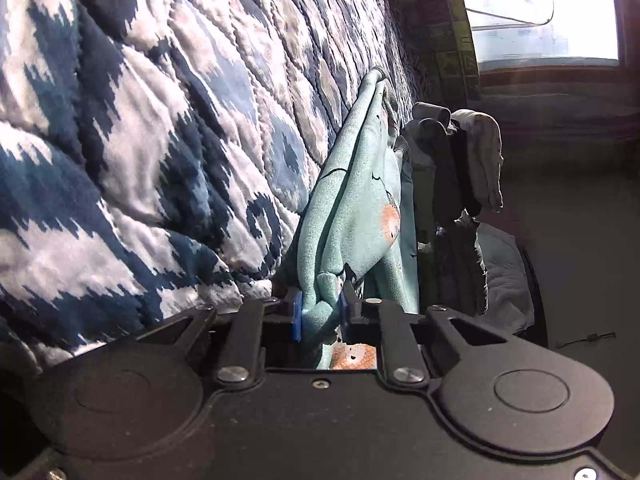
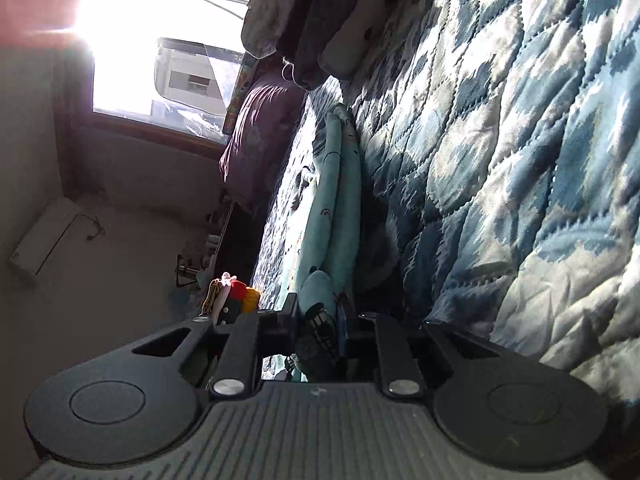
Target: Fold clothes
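Both jaws grip my teal garment [image 1: 352,216]: left gripper [image 1: 320,314] and right gripper [image 2: 320,320] pinch bunched edges over the bed quilt [image 1: 160,140]; I'd keep tension even.

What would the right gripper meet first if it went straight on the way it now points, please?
Probably more of the teal garment that the right gripper is shut on, lying along the quilt; depth is unclear.

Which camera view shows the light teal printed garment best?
The left wrist view: the light teal printed garment fills the centre, well lit, with its orange print visible. The right wrist view shows it only edge-on and partly shadowed.
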Tool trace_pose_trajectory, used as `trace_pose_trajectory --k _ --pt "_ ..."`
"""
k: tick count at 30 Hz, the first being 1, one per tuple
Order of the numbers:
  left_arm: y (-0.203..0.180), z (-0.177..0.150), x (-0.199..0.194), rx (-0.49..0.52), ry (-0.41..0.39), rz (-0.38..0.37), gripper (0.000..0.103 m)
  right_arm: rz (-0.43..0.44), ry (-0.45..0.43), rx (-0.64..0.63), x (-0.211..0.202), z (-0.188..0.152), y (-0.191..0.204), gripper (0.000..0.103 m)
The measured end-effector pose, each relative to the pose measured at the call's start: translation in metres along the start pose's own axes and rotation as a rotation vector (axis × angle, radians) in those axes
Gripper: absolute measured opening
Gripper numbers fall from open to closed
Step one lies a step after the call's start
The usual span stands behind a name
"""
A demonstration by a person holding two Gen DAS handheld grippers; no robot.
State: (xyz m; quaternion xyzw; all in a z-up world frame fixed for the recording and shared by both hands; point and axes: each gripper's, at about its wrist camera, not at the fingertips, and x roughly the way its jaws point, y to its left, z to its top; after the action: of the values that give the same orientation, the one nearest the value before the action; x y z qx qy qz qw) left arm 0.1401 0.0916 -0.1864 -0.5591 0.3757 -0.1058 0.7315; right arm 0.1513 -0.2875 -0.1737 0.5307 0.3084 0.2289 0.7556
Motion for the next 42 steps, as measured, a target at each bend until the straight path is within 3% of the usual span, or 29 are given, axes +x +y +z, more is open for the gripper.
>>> trace_pose_trajectory --k 3,7,8,10,12,13,15,17,19,22,26,30,37,40,42 --pt "0.003 -0.004 -0.004 -0.012 0.001 0.011 0.015 -0.063 0.015 0.013 -0.001 -0.004 -0.009 0.019" --pt "0.001 -0.013 -0.019 0.004 0.017 0.023 0.015 -0.05 0.015 -0.026 -0.023 -0.011 0.003 0.019" --pt "0.002 -0.014 -0.017 0.016 0.032 0.03 0.015 -0.082 0.026 -0.046 -0.023 -0.012 0.003 0.019" --pt "0.006 -0.015 -0.009 0.046 0.067 0.047 0.022 -0.161 0.063 -0.089 -0.019 -0.014 -0.001 0.022" --pt "0.006 -0.01 -0.011 0.048 0.096 0.022 0.026 -0.16 0.066 -0.115 -0.023 -0.016 0.004 0.029" --pt "0.0 -0.007 -0.016 0.081 0.097 0.014 0.039 -0.154 0.062 -0.141 -0.028 -0.016 0.009 0.034" --pt "-0.016 -0.005 -0.03 0.214 0.079 0.028 0.051 -0.157 0.021 -0.253 -0.044 -0.017 0.025 0.039" --pt "-0.033 -0.005 -0.044 0.373 0.056 0.052 0.051 -0.171 -0.014 -0.38 -0.057 -0.019 0.039 0.039" --pt "-0.049 -0.007 -0.054 0.524 0.043 0.071 0.055 -0.241 -0.008 -0.597 -0.057 -0.033 0.05 0.039" --pt "-0.078 -0.029 -0.071 0.914 -0.012 0.134 0.065 -0.354 0.006 -0.935 -0.055 -0.055 0.067 0.039" --pt "-0.083 -0.066 -0.081 1.352 -0.042 0.199 0.068 -0.483 0.057 -1.312 -0.047 -0.087 0.077 0.04" --pt "-0.069 -0.093 -0.067 1.668 -0.026 0.3 0.068 -0.579 0.105 -1.604 -0.031 -0.125 0.071 0.051" --pt "-0.024 -0.134 -0.028 2.218 0.002 0.478 0.068 -0.624 0.082 -1.896 -0.019 -0.147 0.059 0.059" --pt "-0.011 -0.141 -0.02 2.343 -0.064 0.475 0.07 -0.633 0.052 -1.985 -0.016 -0.15 0.057 0.059" --pt "-0.011 -0.14 -0.017 2.331 -0.135 0.465 0.07 -0.64 0.033 -2.033 -0.014 -0.151 0.055 0.058"
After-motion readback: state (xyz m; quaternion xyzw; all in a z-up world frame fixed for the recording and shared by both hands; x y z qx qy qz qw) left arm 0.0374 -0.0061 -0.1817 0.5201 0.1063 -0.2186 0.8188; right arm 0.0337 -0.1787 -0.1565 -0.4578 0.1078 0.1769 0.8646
